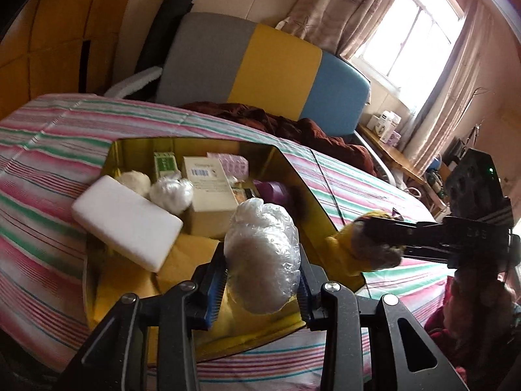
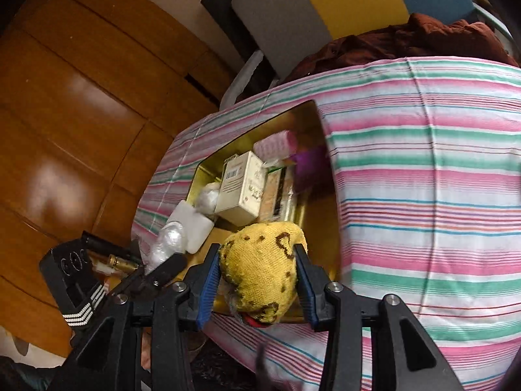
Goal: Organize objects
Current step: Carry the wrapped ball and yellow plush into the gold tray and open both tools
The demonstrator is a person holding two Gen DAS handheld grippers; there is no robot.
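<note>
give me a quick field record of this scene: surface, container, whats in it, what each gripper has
surface: striped bedsheet
container: open gold tin lying on the sheet
contents: white foam block, cream box with barcode, green box, pink packet, purple item, small white wrapped balls
left gripper: shut on clear plastic-wrapped bundle, over the tin
right gripper: shut on yellow knitted item, at the tin's near edge
</note>
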